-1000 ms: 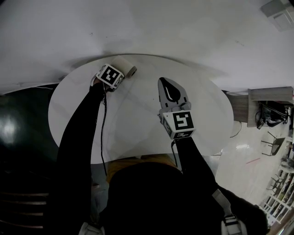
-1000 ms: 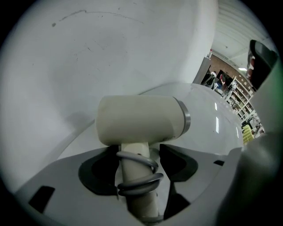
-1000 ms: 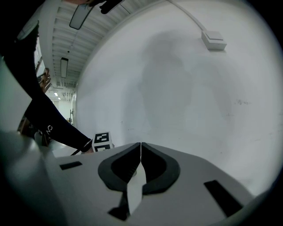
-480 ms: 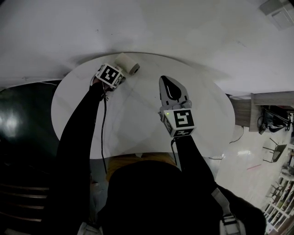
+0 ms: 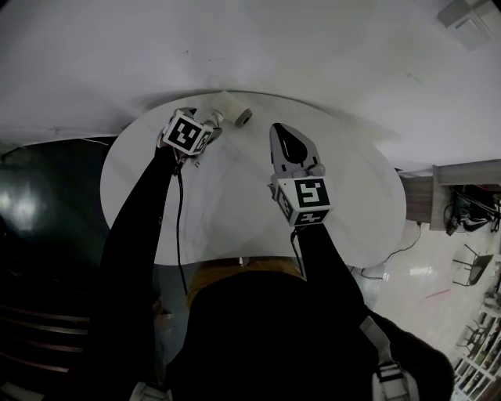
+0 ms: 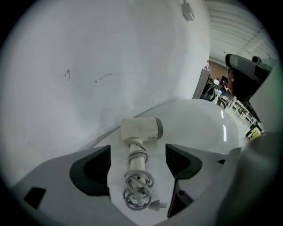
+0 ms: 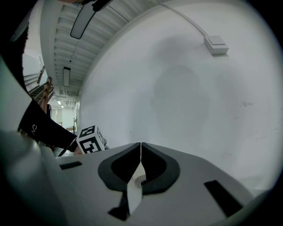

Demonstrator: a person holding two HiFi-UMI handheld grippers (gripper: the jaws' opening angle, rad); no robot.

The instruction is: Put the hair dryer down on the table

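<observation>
The white hair dryer [image 5: 233,110] lies on the round white table [image 5: 352,196] near its far edge, by the wall. In the left gripper view the hair dryer [image 6: 141,129] rests flat with its handle and coiled cord [image 6: 138,190] running back between the jaws. My left gripper [image 5: 210,125] is open, and its dark pads [image 6: 90,170] stand well apart from the handle on both sides. My right gripper [image 5: 280,135] hovers over the middle of the table, shut with nothing in it; in its own view the right gripper [image 7: 140,145] shows its jaws meeting in a thin line.
A white wall [image 5: 313,47] rises directly behind the table, with a small box [image 5: 470,19] mounted on it at the upper right. Dark floor [image 5: 39,219] lies to the left. Furniture and shelves [image 5: 462,196] stand at the right. A black cable [image 5: 178,227] hangs along my left arm.
The left gripper's jaws have come apart and let go of the hair dryer, which now lies on the table a little farther ahead of the gripper. The right gripper has barely moved.
</observation>
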